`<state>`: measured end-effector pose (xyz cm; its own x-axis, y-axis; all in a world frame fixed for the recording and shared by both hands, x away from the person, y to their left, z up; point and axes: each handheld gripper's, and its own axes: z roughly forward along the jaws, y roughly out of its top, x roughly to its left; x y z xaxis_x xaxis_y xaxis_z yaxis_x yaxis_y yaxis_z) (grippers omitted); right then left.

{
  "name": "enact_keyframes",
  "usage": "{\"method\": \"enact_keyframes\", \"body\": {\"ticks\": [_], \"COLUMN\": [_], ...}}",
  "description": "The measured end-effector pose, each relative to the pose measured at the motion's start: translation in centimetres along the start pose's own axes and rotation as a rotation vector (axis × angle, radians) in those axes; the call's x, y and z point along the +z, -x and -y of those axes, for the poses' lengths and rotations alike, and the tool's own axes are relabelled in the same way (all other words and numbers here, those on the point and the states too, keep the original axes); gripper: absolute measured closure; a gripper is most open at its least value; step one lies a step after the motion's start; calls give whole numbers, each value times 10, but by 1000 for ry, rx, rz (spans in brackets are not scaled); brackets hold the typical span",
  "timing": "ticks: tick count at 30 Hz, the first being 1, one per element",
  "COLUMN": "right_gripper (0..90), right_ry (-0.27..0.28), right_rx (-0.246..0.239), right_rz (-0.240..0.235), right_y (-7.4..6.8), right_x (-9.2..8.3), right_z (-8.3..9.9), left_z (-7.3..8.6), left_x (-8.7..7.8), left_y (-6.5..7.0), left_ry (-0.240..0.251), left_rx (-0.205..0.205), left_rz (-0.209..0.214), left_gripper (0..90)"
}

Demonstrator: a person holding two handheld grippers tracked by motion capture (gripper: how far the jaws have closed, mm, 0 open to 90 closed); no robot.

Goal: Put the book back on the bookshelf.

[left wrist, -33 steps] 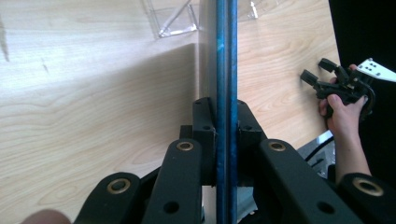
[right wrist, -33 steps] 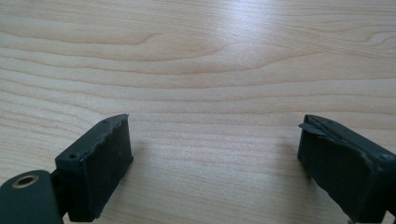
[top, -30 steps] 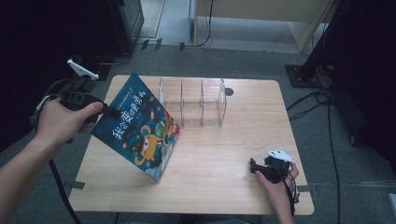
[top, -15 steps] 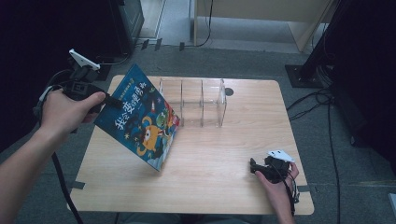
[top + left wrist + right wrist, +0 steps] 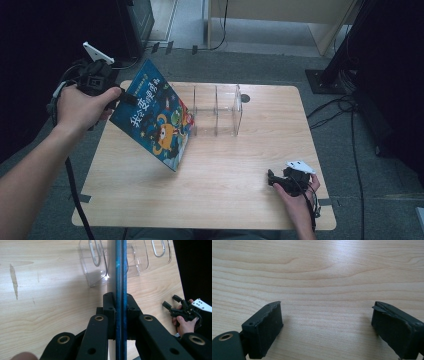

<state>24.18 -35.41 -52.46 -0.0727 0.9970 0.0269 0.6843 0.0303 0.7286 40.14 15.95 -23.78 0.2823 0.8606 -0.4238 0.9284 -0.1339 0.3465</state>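
A thin blue picture book (image 5: 155, 122) with a cartoon cover hangs tilted over the left part of the wooden table (image 5: 220, 200). My left gripper (image 5: 125, 98) is shut on its upper left edge. In the left gripper view the book's edge (image 5: 120, 270) runs straight up between the black pads (image 5: 109, 307), which press on it from both sides. A clear acrylic divider rack (image 5: 217, 111) stands just right of the book, at the back of the table. My right gripper (image 5: 273, 178) rests low at the table's front right, its jaws wide apart with bare wood between the fingertips (image 5: 265, 322).
The table's edges drop to a grey floor (image 5: 280, 65) all round. Cables (image 5: 345, 107) lie on the floor at the right, beside a dark stand base (image 5: 325, 80). A small round hole (image 5: 245, 98) sits in the tabletop behind the rack.
My left hand has lifted the book and carried it a little toward the back and right, closer to the rack. The right hand has stayed where it was.
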Motion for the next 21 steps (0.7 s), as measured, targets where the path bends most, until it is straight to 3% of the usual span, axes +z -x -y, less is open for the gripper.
{"method": "enact_keyframes", "body": {"ticks": [12, 21], "right_gripper": [90, 91], "right_ry": [0, 0], "right_rx": [0, -3], "right_rz": [0, -2], "right_y": [0, 0], "right_x": [0, 0], "right_z": [0, 0], "left_z": [-24, -36], "left_x": [13, 16], "left_y": [10, 9], "left_ry": [-2, 13], "left_rx": [-9, -34], "left_rz": [-34, -39], "left_gripper": [843, 843]}}
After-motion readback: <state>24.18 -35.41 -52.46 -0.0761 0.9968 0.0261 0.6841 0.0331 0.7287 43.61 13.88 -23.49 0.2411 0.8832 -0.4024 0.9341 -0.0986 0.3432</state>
